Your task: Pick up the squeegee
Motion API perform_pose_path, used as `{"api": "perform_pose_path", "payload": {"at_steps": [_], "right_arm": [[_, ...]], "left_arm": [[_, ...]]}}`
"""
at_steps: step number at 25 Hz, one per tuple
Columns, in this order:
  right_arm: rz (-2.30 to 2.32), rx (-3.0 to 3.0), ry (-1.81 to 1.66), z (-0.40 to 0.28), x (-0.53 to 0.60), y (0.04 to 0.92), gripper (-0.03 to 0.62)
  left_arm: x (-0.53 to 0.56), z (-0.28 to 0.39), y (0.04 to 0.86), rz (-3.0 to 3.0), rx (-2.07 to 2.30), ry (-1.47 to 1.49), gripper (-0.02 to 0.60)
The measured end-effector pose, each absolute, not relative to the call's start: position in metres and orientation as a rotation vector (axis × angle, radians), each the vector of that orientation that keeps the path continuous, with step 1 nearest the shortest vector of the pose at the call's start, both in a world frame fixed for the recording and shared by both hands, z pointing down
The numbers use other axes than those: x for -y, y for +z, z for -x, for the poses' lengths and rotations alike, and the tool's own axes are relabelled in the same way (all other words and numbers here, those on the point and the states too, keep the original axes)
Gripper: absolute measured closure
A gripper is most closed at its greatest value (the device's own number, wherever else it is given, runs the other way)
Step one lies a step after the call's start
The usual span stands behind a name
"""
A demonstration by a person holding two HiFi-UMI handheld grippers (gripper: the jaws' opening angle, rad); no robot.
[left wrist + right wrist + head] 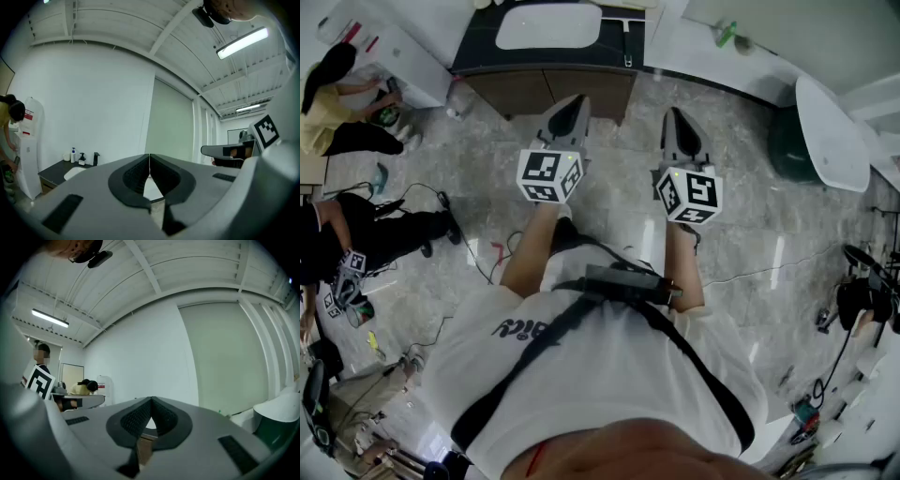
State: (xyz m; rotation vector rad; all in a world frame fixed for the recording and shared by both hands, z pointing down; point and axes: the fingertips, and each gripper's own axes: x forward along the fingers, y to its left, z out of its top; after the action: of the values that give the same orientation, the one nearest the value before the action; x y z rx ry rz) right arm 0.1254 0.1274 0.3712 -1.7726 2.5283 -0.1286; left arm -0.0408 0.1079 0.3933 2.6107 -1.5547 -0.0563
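Observation:
I cannot make out a squeegee in any view. In the head view my left gripper and right gripper are held side by side above the marble floor, both pointing level toward a dark vanity counter with a white sink. The left gripper has its jaws closed tip to tip, with nothing between them. The right gripper is likewise shut and empty. In the left gripper view, bottles stand on the counter at the lower left.
A dark green bin with a white lid stands at the right. A small green object lies on the white ledge. People crouch at the left, and cables trail over the floor.

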Motion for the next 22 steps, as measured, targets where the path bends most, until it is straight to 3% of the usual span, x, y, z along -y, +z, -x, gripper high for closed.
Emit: {"api": "perform_pose_path", "payload": {"at_steps": [10,22], "right_arm": [[1.665,-2.609,-0.194,-0.203,-0.215,0.393,0.586],[1.565,-2.619,-0.160,-0.200,-0.260,0.374,0.586]], "left_arm": [[-0.215,-0.055,0.407,-2.488,1.614,-0.037,0.569],[-0.260,-0.067,0.384,-2.501,1.684,-0.036,0.569]]}}
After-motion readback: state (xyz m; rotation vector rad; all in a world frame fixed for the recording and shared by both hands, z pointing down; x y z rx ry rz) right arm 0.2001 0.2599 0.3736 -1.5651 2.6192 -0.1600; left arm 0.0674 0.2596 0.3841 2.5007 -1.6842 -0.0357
